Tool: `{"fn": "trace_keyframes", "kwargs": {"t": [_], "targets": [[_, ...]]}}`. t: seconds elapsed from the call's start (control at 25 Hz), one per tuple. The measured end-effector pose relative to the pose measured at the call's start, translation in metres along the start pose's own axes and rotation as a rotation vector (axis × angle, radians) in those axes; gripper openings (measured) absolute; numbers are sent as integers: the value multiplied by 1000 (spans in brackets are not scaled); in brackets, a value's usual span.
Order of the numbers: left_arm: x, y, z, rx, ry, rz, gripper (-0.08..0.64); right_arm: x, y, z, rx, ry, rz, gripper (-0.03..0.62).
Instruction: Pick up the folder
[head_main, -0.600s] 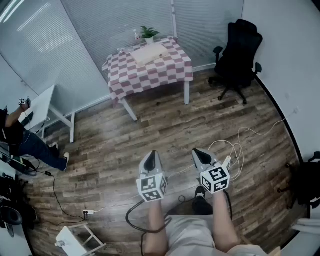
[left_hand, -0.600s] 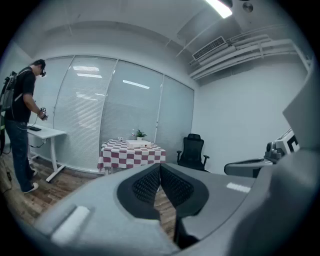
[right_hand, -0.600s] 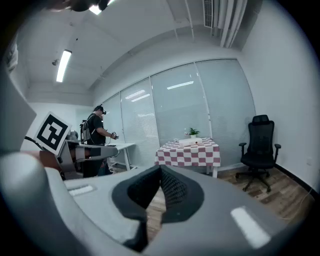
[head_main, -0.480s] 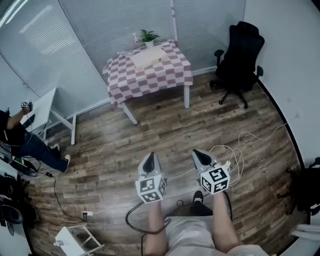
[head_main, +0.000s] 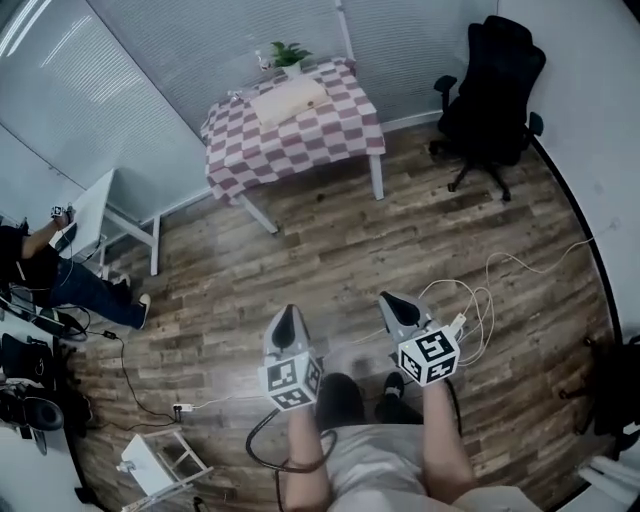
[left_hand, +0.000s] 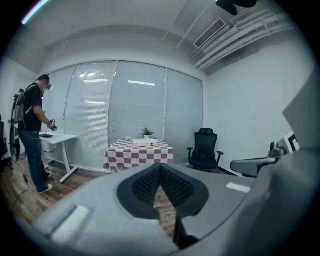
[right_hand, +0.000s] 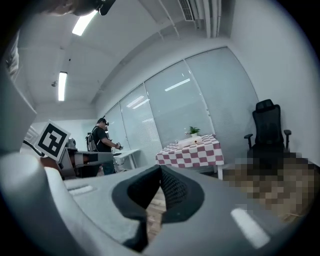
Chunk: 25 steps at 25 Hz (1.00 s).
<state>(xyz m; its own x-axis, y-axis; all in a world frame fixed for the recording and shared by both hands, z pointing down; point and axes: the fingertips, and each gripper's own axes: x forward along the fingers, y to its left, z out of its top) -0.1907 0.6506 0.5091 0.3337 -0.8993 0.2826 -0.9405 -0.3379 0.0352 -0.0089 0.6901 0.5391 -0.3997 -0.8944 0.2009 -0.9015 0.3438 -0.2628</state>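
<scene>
**A:** Tools first: the left gripper (head_main: 285, 316) has its jaws pressed together with nothing between them. The right gripper (head_main: 391, 301) is the same, closed and empty. Both are held out side by side over the brown wood-plank floor (head_main: 300, 240).

**B:** Any change in the last half second?

**A:** Jaws unchanged. The table with the red-and-white checked cloth (head_main: 330, 135) has slid toward the top edge of the head view. A dark shoe (head_main: 340, 398) now shows between the 2 arms. I read that as a stride: approach under way, no reach begun.

**B:** Folder?

**A:** The pale flat folder (head_main: 288, 100) lies on the far half of that table, just in front of a small green potted plant (head_main: 288, 55). It is well apart from both grippers. Both gripper views show it ahead, small.

**B:** Surroundings, obstacles?

**A:** A black office chair (head_main: 495, 95) stands right of the table, apart from it. A white desk (head_main: 95, 200) is at left, with a person in dark clothes (head_main: 40, 265) at it. Loops of white cable (head_main: 470, 305) lie on the floor just right of the right gripper, probably the 1 trip risk. The line to the table looks open. The jaws must open before any grasp.
</scene>
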Motion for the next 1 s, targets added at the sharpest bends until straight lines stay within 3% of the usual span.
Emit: {"fn": "trace_keyframes", "kwargs": {"t": [0.16, 0.4, 0.6, 0.72, 1.0], "targets": [[8, 11, 0, -4, 17, 41, 9, 12, -3, -11, -9, 35, 43, 2], [43, 21, -13, -5, 56, 38, 9, 53, -13, -28, 0, 77, 81, 2], [84, 32, -34, 15, 83, 0, 9, 90, -34, -41, 13, 95, 44, 2], [128, 41, -36, -5, 80, -25, 8, 122, -57, -34, -7, 108, 20, 2], [234, 78, -38, 38, 109, -72, 8, 217, -104, -28, -15, 123, -72, 2]]}}
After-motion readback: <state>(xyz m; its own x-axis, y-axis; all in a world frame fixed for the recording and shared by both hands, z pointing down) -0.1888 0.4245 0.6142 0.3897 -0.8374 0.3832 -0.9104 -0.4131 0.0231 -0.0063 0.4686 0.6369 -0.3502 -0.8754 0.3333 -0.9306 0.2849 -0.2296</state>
